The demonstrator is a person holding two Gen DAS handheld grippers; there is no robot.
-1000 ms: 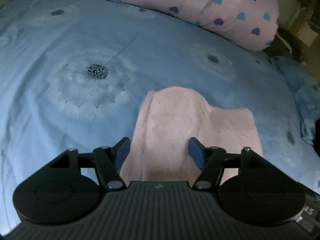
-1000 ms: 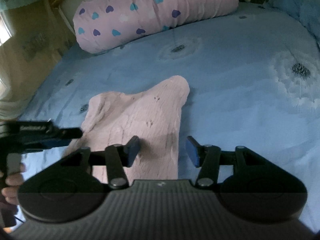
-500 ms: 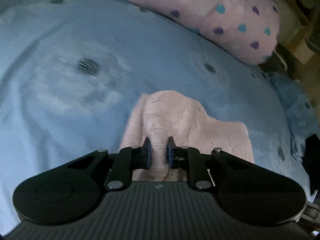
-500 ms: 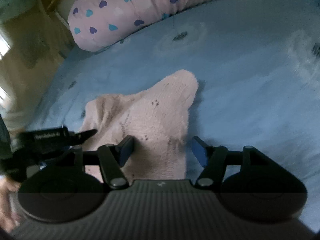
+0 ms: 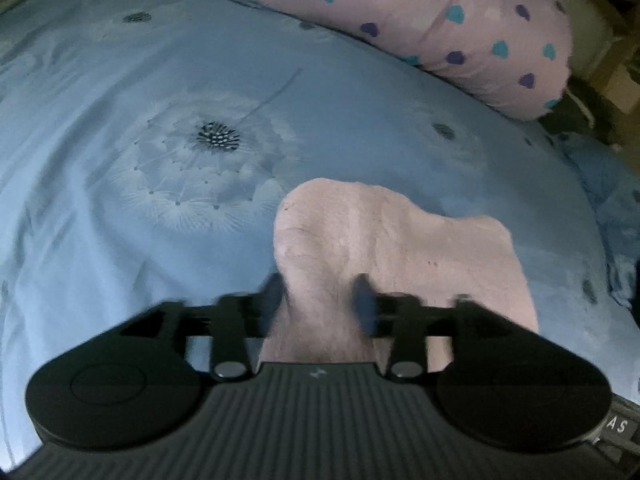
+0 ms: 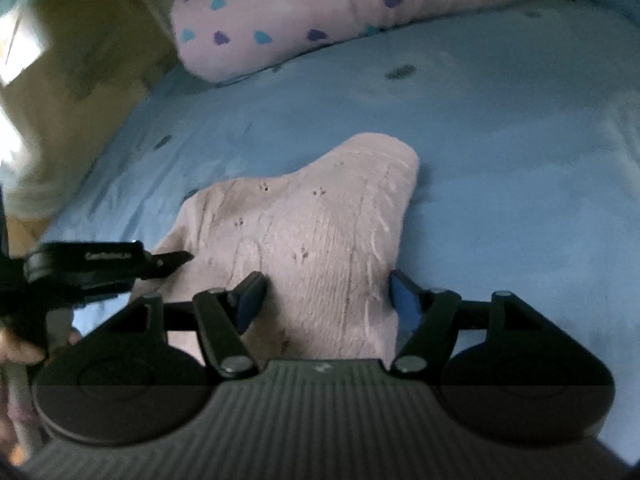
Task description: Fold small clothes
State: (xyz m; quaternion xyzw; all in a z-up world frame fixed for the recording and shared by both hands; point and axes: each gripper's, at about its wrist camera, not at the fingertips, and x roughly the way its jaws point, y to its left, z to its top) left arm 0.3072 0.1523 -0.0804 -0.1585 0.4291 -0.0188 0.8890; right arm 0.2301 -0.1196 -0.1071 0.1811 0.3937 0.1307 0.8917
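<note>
Two wrist cameras, low and close over a bed.
Both face forward toward 12 o'clock, sharing the pink garment (image 5: 384, 248) (image 6: 320, 232) and pillow (image 5: 420, 20) (image 6: 340, 12).

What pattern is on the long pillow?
Pale pink pillow with teal and purple hearts; clearest in the left wrist view.

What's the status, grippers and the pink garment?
Left gripper open, straddling pink garment. Right gripper open, same garment between fingers. Garment flat on bedsheet, unfolded. Pillow behind, nothing in the way.
</note>
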